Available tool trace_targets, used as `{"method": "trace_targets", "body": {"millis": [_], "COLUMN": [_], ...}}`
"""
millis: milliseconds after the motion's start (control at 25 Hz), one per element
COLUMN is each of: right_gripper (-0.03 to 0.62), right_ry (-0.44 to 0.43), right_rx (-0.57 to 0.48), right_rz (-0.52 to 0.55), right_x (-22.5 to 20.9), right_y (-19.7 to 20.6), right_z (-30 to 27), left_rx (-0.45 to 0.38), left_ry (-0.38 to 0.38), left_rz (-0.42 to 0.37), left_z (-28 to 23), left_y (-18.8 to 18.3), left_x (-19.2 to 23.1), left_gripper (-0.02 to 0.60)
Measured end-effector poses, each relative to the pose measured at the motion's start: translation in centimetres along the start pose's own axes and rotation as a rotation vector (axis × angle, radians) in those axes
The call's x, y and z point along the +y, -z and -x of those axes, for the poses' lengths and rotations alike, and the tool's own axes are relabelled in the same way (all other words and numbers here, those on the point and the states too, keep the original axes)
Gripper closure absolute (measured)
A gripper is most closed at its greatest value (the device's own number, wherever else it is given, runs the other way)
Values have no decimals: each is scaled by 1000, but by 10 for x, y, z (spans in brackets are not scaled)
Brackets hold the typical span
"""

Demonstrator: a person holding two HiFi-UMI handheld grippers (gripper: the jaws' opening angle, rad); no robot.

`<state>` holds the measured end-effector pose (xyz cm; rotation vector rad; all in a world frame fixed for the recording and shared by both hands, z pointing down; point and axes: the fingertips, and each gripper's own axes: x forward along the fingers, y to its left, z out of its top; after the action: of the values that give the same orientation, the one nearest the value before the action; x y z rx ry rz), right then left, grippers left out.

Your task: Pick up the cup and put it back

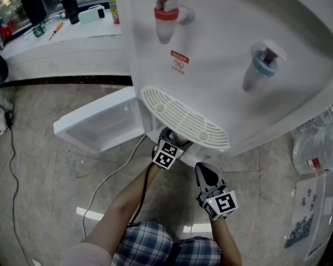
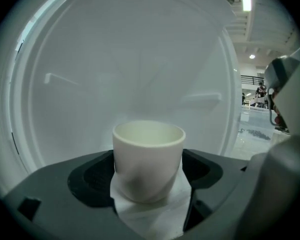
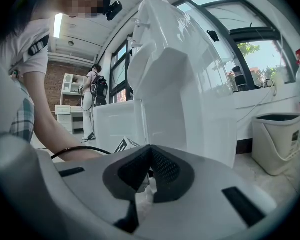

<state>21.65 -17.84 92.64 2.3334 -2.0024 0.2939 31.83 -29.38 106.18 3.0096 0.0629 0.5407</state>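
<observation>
A plain white cup (image 2: pixel 148 159) stands upright between the dark pads of my left gripper (image 2: pixel 148 186), which is shut on its lower body. A white sheet lies under the cup. Behind it is the pale inner wall of the dispenser's cabinet (image 2: pixel 130 69). In the head view my left gripper (image 1: pixel 169 142) reaches under the drip tray (image 1: pixel 184 118) of the white water dispenser (image 1: pixel 222 49), and the cup is hidden there. My right gripper (image 1: pixel 205 173) hangs to the right of it, outside the cabinet. The right gripper (image 3: pixel 149 170) is shut with nothing in it.
The cabinet door (image 1: pixel 100 123) stands open to the left above the tiled floor. A black cable (image 1: pixel 114 173) runs past my left arm. Water bottles (image 1: pixel 316 148) and a tray of small parts (image 1: pixel 313 215) lie at the right. A bin (image 3: pixel 276 139) stands by the wall.
</observation>
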Motion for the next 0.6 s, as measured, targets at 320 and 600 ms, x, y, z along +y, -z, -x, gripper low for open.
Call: {"method": "trace_targets", "body": {"millis": [320,600], "right_gripper": [577,577], "right_ry": [7,22], "right_rx": [3,23], "right_rz": [-26,-24], "right_x": [0,-2], "right_y": [4,9], "right_z": [2,5], "left_rx": [18,7], "left_ry": [15,27], "left_rz": [-29,-36], "left_z": [1,13], "left_y": [1,0], "left_x": [0,-1], "left_gripper": [170,170]}}
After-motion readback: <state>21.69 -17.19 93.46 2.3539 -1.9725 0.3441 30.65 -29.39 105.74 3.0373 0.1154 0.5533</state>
